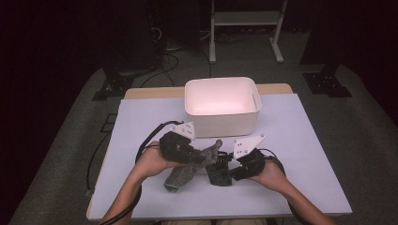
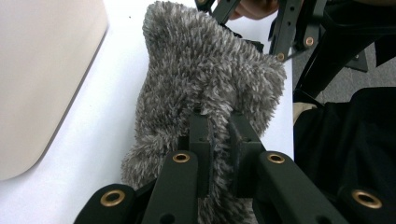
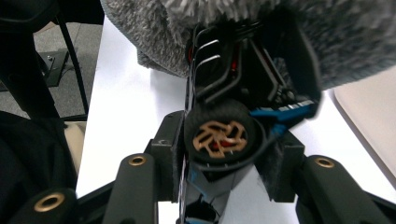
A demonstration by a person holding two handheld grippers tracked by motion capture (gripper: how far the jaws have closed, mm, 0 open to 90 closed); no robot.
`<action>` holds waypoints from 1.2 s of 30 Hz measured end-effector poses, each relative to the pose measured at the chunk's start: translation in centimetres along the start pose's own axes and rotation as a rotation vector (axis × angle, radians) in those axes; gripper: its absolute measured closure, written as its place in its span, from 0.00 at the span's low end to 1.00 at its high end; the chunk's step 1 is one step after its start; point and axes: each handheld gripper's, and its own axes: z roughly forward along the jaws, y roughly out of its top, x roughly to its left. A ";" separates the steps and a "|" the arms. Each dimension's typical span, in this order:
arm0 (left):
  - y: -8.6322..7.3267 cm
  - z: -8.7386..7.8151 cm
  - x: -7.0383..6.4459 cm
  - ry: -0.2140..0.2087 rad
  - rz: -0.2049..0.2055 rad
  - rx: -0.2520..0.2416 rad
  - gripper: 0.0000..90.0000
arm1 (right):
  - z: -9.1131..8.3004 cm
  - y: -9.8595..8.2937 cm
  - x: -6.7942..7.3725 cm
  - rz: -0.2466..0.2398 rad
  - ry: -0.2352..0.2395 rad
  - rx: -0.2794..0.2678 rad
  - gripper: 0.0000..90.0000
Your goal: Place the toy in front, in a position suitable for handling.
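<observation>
Left gripper (image 2: 217, 135): jaws clamped on the grey fluffy cloth (image 2: 205, 79), which hangs at table centre, its lower end on the table. Right gripper (image 3: 229, 144): jaws clamped on a black toy car (image 3: 224, 135) with a bronze-spoked wheel, just at 3 o'clock of the cloth and touching it. White bin (image 1: 221, 105) stands at 12 o'clock on the pale tabletop (image 1: 300, 140). No legible writing

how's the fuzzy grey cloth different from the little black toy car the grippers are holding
The fuzzy grey cloth is soft, shaggy and limp, hanging from the left gripper. The black toy car is hard and rigid, with a bronze-spoked wheel and blue trim, clamped in the right gripper. The cloth is the larger and drapes over the car's far end. Both are gripped above the table, in front of the white bin.
</observation>
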 end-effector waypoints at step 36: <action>5.9 2.8 -2.7 -0.047 0.150 0.028 0.90 | -1.4 -1.5 0.6 0.013 -0.035 -0.052 0.65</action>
